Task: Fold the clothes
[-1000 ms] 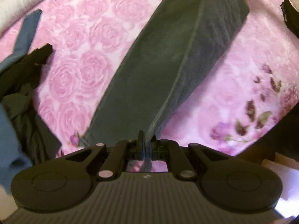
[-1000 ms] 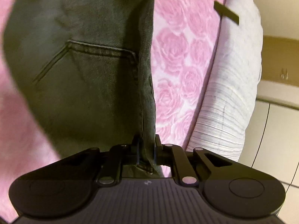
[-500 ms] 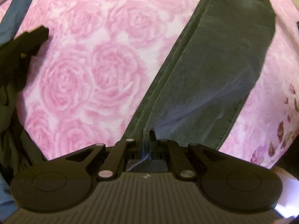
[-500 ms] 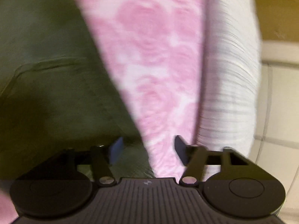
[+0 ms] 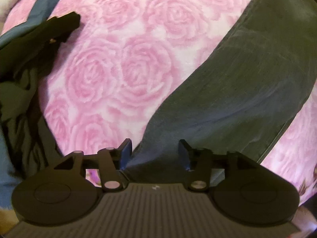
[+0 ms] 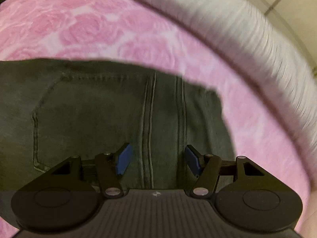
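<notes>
trousers [image 6: 99, 119]: dark denim, matt, stitched seams
bedspread [image 5: 118, 69]: pink rose-print cloth, soft, fuzzy
pillow [image 6: 247, 39]: white ribbed fabric
left gripper [image 5: 154, 152]: matt black plastic, blue pads [image 5: 126, 152]

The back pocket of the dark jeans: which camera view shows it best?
The right wrist view. The back pocket lies flat there with its stitched outline readable, just beyond the open right gripper. The left wrist view shows only a plain leg of the dark jeans; no pocket appears.
</notes>
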### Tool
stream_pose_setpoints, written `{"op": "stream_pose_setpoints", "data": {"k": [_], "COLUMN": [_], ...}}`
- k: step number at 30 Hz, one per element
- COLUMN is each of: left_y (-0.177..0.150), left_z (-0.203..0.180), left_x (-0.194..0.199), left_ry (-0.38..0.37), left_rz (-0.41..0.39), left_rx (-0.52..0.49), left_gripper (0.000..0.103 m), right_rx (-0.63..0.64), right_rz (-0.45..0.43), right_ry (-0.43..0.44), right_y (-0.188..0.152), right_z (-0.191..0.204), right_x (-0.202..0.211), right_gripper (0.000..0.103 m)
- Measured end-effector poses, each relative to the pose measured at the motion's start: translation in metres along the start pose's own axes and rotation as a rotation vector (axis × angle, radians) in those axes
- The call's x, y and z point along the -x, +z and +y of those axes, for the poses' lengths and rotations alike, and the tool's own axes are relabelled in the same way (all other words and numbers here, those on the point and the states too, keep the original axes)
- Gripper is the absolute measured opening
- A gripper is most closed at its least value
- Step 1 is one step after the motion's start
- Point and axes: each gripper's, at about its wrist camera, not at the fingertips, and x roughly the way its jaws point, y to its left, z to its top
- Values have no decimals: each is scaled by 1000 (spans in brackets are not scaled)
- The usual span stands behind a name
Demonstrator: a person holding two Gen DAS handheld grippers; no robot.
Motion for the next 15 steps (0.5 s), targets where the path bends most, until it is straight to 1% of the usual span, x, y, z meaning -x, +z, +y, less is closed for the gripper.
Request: {"op": "stream_pose_setpoints", "data": {"k": [1, 3, 4, 5, 6, 7, 11, 15], "left_y": [-2, -8, -11, -15, -20, -26, -56, -89], "left_z": [-3, -10, -14, -17, -21, -23, -29, -35], "left_x": [3, 10, 15, 20, 25, 30, 50, 71], "left_ry": [5, 19, 30, 43, 55, 64, 85, 102], "left_rz": [4, 7, 7, 7, 9, 12, 20, 11], "left_rx": [10, 23, 30, 37, 44, 55, 121, 195], "left_gripper": [47, 48, 54, 59, 68, 70, 70, 71], "right_rx": [-23, -79, -104, -109, -113, -118, -118, -78], "right_rz": [8, 0, -5, -24, -43, -62, -129, -144], "right_ry": [15, 27, 32, 36, 39, 43, 65, 124], "right_y": [-1, 3, 4, 3, 2, 1, -8, -30], "right_z": [-3, -9, -12, -10, -8, -7, 5, 38], "right_x": [-5, -3, 0, 11, 23, 34, 81, 128], "right_gripper": [62, 62, 62, 61, 61, 61, 63, 64]}}
